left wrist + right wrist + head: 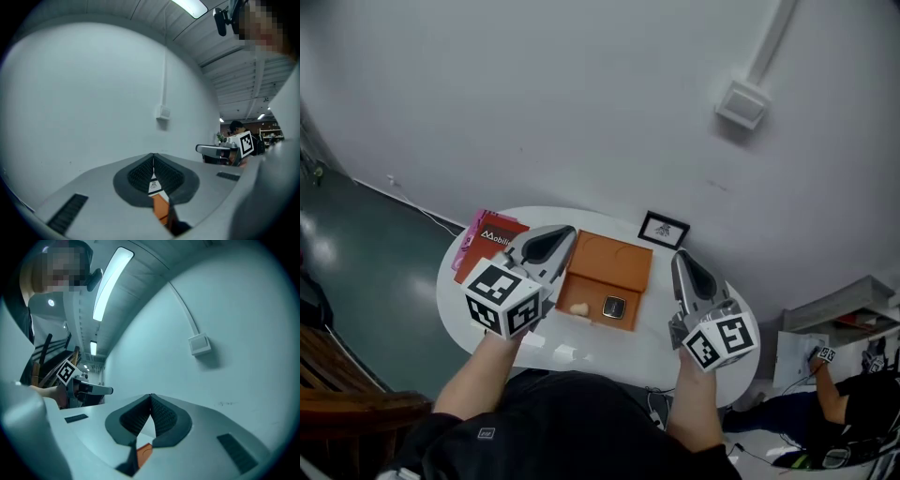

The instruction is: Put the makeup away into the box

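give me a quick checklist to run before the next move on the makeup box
1. Left gripper empty, jaws together: ok.
2. Right gripper empty, jaws together: ok.
3. Orange box open, lid laid back: ok.
4. Beige puff and dark compact inside the box: ok.
5. No makeup left on the white table: cannot tell, the left gripper hides part of it; only a red booklet shows there.
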A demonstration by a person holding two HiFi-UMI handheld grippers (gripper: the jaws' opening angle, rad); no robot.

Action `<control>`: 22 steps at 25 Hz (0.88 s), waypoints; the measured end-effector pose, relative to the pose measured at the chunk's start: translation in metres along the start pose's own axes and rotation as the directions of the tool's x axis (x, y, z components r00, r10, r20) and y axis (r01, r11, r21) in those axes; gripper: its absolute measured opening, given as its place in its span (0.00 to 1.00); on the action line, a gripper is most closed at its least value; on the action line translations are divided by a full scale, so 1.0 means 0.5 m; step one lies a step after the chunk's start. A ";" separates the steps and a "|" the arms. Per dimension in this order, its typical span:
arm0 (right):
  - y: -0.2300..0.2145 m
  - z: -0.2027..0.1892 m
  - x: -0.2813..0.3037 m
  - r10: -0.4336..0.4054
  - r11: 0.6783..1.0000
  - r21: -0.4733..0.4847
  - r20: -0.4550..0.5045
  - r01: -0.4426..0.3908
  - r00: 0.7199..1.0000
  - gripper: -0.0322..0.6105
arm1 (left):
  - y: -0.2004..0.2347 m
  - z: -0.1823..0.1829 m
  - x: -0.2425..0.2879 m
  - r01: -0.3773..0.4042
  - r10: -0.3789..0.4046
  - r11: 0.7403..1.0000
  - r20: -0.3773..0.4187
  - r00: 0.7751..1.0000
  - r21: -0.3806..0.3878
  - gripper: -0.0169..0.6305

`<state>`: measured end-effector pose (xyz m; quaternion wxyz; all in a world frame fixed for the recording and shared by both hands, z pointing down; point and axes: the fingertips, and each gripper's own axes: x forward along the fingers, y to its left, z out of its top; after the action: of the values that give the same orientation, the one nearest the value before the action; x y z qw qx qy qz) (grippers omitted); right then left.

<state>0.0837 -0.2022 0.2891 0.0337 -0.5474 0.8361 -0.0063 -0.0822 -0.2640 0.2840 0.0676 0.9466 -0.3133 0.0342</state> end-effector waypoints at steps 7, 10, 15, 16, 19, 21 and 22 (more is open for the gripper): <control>0.033 0.038 0.034 -0.010 0.998 -0.058 0.027 0.012 1.000 0.10 | 0.029 0.015 -0.030 -0.033 0.034 0.998 -0.007 0.999 0.057 0.05; 0.047 0.031 0.041 -0.017 0.997 -0.074 0.019 0.019 1.000 0.10 | 0.045 0.005 -0.040 -0.038 0.039 0.999 -0.015 0.999 0.032 0.05; 0.065 0.021 0.049 -0.011 0.997 -0.079 0.006 0.012 1.000 0.10 | 0.056 0.004 -0.051 -0.039 0.040 0.999 -0.013 0.999 0.021 0.05; 0.066 0.019 0.049 -0.012 0.997 -0.078 0.005 0.012 1.000 0.10 | 0.057 0.004 -0.051 -0.038 0.038 0.999 -0.013 0.999 0.020 0.05; 0.068 0.016 0.052 -0.015 0.997 -0.075 -0.001 0.015 1.000 0.10 | 0.062 0.005 -0.052 -0.036 0.036 0.999 -0.013 0.999 0.016 0.05; 0.068 0.016 0.053 -0.016 0.997 -0.074 -0.003 0.016 1.000 0.10 | 0.065 0.004 -0.052 -0.035 0.035 0.999 -0.015 0.999 0.012 0.05; 0.068 0.016 0.053 -0.016 0.997 -0.073 -0.003 0.016 1.000 0.10 | 0.066 0.004 -0.052 -0.033 0.033 0.999 -0.017 0.999 0.011 0.05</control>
<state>0.0427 -0.2127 0.2784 0.0120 -0.5549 0.8315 0.0231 -0.1225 -0.2753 0.2827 0.0644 0.9413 -0.3283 0.0451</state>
